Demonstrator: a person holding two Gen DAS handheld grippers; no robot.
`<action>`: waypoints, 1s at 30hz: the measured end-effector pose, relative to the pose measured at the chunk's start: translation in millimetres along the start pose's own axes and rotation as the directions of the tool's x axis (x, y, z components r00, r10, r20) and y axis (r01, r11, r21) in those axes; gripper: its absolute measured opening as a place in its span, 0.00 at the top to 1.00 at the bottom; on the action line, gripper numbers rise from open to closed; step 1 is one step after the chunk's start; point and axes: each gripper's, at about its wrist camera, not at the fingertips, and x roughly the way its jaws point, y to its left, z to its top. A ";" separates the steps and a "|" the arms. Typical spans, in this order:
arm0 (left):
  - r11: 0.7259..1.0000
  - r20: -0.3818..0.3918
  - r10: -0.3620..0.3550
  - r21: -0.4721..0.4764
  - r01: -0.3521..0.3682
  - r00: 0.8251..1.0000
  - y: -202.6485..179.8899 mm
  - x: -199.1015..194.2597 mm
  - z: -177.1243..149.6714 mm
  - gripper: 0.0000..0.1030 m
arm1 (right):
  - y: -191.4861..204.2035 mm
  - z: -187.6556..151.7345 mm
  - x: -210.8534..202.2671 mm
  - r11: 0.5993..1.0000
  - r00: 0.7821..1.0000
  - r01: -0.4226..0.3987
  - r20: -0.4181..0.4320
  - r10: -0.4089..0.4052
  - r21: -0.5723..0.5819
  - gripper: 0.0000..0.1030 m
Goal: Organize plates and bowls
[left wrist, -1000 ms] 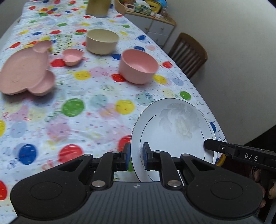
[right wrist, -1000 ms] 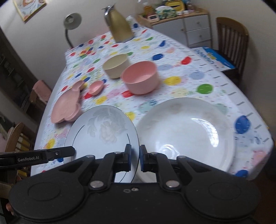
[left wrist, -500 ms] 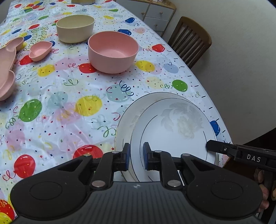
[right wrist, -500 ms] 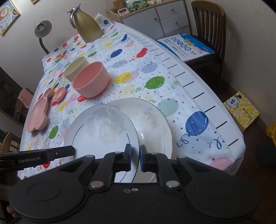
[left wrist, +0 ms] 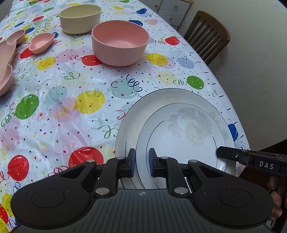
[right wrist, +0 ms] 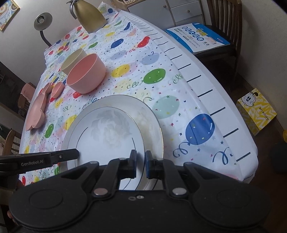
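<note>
A small white flowered plate (left wrist: 186,136) (right wrist: 107,136) lies over a larger white plate (left wrist: 141,111) (right wrist: 150,116) at the table's near right corner. My left gripper (left wrist: 140,162) is shut on the small plate's near left rim. My right gripper (right wrist: 140,162) is shut on the same plate's near right rim; one of its fingers (left wrist: 231,154) shows in the left wrist view. A pink bowl (left wrist: 120,44) (right wrist: 86,73) and a cream bowl (left wrist: 79,18) (right wrist: 73,61) stand farther back. A small pink dish (left wrist: 42,43) and a pink divided plate (left wrist: 5,62) (right wrist: 35,113) lie at the left.
A gold jug (right wrist: 88,15) stands at the table's far end. A wooden chair (left wrist: 208,35) and a drawer cabinet (left wrist: 174,9) are beyond the right edge. A chair with a blue book (right wrist: 197,36) and a yellow box (right wrist: 256,111) are beside the table.
Both grippers have carried the small flowered plate to the right and down, from beside the large plate to on top of it. Their grip has not changed.
</note>
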 end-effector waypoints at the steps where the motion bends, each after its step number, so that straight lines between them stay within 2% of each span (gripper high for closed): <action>1: 1.000 -0.001 0.001 -0.001 -0.001 1.000 0.1 0.2 0.7 0.86 | -0.8 0.1 0.5 1.000 1.000 -0.002 -0.004 0.002 0.001 0.93; 17: 1.000 -0.012 -0.009 -0.024 0.008 1.000 2.7 2.1 4.6 0.86 | 1.2 5.8 2.1 0.999 0.999 -0.001 -0.047 -0.001 -0.044 0.91; 30: 0.999 -0.018 -0.008 -0.040 0.007 1.000 1.4 3.7 3.3 0.86 | 2.5 10.0 -8.1 0.995 0.998 -0.001 -0.068 -0.006 -0.098 0.84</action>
